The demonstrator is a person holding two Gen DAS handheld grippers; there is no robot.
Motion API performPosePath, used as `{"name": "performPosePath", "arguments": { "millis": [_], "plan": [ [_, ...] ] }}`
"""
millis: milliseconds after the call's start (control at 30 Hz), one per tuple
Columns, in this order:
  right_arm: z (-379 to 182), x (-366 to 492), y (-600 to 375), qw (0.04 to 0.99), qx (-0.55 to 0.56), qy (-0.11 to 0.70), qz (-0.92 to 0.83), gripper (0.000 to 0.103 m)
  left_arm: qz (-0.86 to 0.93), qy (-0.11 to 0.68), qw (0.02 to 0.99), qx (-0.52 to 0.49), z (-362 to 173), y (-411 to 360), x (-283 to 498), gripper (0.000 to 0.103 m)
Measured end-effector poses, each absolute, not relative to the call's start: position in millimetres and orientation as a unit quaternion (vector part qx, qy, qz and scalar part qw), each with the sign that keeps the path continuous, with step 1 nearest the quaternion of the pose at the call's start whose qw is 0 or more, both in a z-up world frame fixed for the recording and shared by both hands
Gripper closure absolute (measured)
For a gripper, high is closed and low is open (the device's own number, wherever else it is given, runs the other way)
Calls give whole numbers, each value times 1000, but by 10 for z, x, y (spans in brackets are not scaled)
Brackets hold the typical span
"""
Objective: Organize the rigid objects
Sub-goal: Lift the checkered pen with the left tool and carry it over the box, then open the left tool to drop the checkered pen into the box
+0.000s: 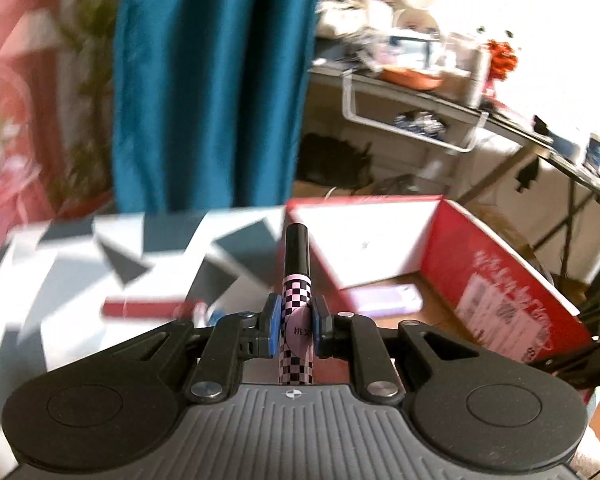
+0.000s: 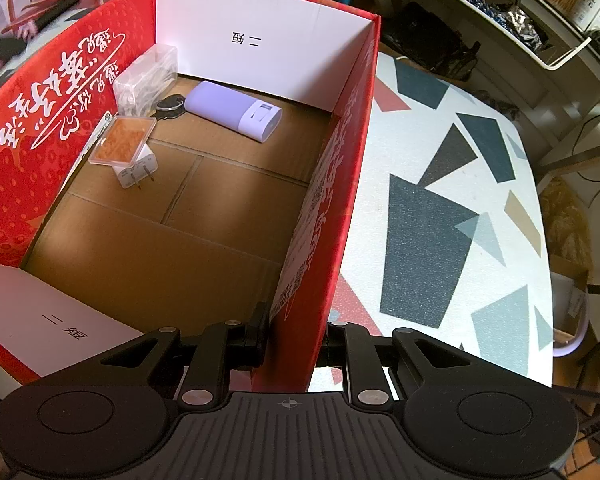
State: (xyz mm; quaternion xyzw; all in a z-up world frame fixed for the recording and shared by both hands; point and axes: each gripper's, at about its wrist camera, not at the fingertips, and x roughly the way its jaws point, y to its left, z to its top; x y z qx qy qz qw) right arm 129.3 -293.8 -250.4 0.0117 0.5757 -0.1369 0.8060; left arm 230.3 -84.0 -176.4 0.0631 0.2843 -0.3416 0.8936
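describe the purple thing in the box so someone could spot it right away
Look inside the red cardboard box, at its brown floor near the far white end wall. The lavender power bank lies flat there, beside a small round black item. It is the only pale purple, rounded block among the clear cases and the white plug.

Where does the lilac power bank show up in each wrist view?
Left wrist: power bank lies on the box floor, right of centre, just past the gripped pen.
Right wrist: power bank lies upper centre, near the box's far end.
Shared landmark: the red box.
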Motion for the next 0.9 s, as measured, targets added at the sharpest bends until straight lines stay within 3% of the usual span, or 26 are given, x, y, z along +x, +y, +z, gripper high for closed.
{"name": "performPosePath", "arguments": {
  "millis": [167, 433, 900],
  "plan": [
    [-2505, 1294, -2937, 806, 11, 576, -136, 86, -393, 270, 874, 95, -1623, -1198, 2264, 86],
    [-2505, 1292, -2945, 806, 11, 577, -133, 85, -416, 292, 845, 164, -1853, -1688, 2344, 86],
    [-2510, 1304, -2942, 806, 12, 577, -132, 85, -427, 324, 827, 166, -1995, -1669, 2481, 85]
  ]
}}
